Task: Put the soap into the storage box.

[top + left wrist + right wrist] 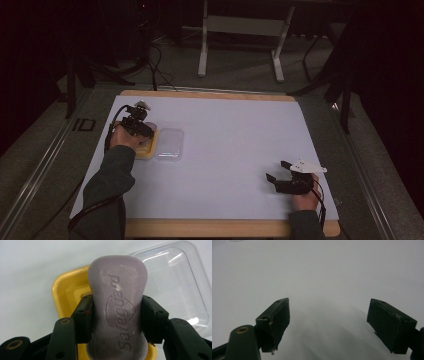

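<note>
**Left tongs gripping the soap bar over its yellow dish**

We are squeezing a purple soap bar [117,310] between the jaws of our left tongs [117,320], holding it just above the yellow soap dish [65,293]. Beyond those tongs and beside the dish, a clear plastic lid [175,285] is lying flat on the white worktop [235,145]. Our right tongs [328,325] are resting well apart from all this, jaws spread wide with nothing between them over bare worktop.
</note>
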A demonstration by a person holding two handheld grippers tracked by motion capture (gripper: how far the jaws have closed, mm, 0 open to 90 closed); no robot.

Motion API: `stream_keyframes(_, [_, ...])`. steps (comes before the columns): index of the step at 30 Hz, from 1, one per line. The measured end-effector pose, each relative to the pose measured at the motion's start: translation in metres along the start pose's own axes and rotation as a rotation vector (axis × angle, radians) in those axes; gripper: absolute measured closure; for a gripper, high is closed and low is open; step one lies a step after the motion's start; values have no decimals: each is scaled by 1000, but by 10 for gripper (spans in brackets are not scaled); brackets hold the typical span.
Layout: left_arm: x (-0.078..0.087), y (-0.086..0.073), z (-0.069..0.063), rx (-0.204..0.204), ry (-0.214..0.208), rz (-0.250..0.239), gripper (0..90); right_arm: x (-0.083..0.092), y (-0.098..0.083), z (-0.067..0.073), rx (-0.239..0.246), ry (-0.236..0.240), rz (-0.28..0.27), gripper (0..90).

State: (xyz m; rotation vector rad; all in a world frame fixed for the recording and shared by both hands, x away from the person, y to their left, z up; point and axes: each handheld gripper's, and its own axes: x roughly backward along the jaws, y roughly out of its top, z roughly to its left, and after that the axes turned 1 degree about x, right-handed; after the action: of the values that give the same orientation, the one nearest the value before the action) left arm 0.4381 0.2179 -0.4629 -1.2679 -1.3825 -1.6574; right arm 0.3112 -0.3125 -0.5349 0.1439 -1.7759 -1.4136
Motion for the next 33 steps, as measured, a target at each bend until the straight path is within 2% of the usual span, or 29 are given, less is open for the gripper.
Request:
stream_keyframes(9, [-11, -6, 8, 52, 24, 17, 496, 0, 0, 0, 0, 0, 1, 182])
stream_keyframes(20, [-26, -12, 7, 66, 15, 45, 495, 0, 0, 0, 1, 0, 2, 182])
stream_keyframes(24, [-27, -14, 8, 79, -8, 27, 487, 0, 0, 0, 2, 0, 3, 182])
stream_keyframes(26, [-26, -14, 11, 90, -37, 18, 448, 0, 0, 0, 2, -1, 3, 182])
stream_keyframes(29, [-24, -16, 13, 98, -57, 13, 403, 0, 0, 0, 3, -1, 4, 182])
stream_keyframes(33, [-20, -19, 13, 88, -50, -7, 355, 0, 0, 0, 2, -1, 6, 182])
